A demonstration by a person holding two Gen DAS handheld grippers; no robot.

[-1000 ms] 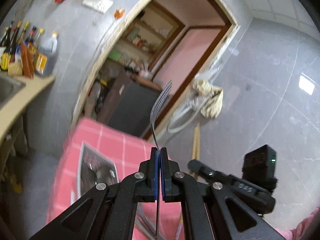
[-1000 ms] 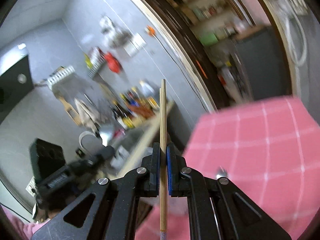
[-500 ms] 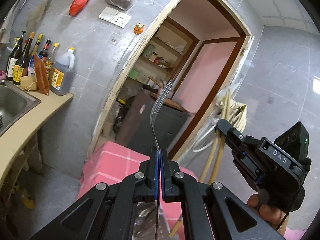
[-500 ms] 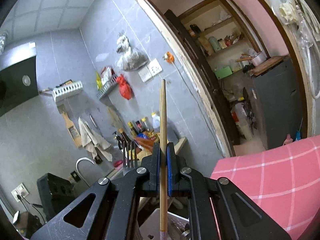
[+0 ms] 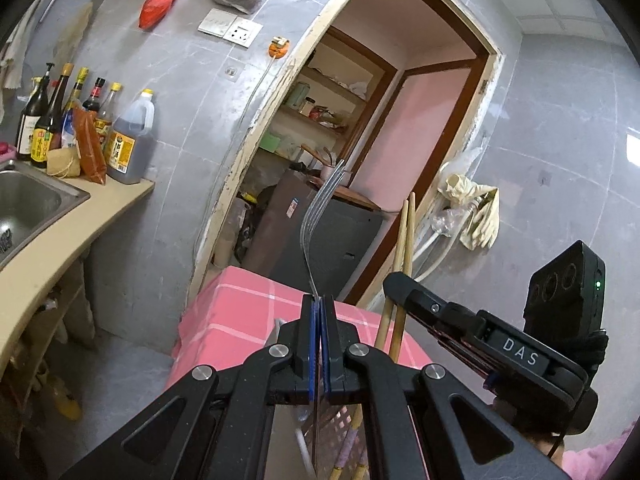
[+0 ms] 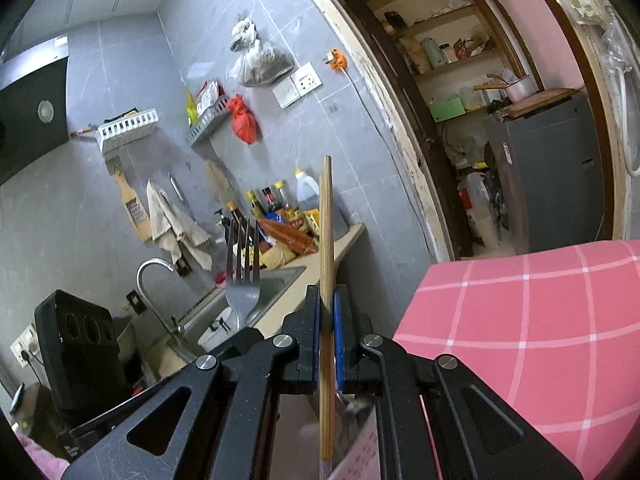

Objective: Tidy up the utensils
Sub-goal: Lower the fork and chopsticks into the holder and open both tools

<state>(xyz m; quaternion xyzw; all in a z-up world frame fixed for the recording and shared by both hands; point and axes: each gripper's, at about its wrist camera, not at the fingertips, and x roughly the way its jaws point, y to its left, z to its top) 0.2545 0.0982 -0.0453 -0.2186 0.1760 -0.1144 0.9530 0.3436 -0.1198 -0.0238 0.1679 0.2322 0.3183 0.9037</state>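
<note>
left gripper (image 5: 319,312) clamps a fork (image 5: 316,220); right gripper (image 6: 327,300) clamps upright chopsticks (image 6: 326,232).

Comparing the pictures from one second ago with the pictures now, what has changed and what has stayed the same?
Both hand-held grippers swung away from the pink checked cloth toward the counter and doorway, and drew closer together: the right gripper now sits beside the left gripper, and the fork shows in the right view. Nothing was picked up or released. The left stays shut on the fork, the right gripper on the chopsticks.
</note>
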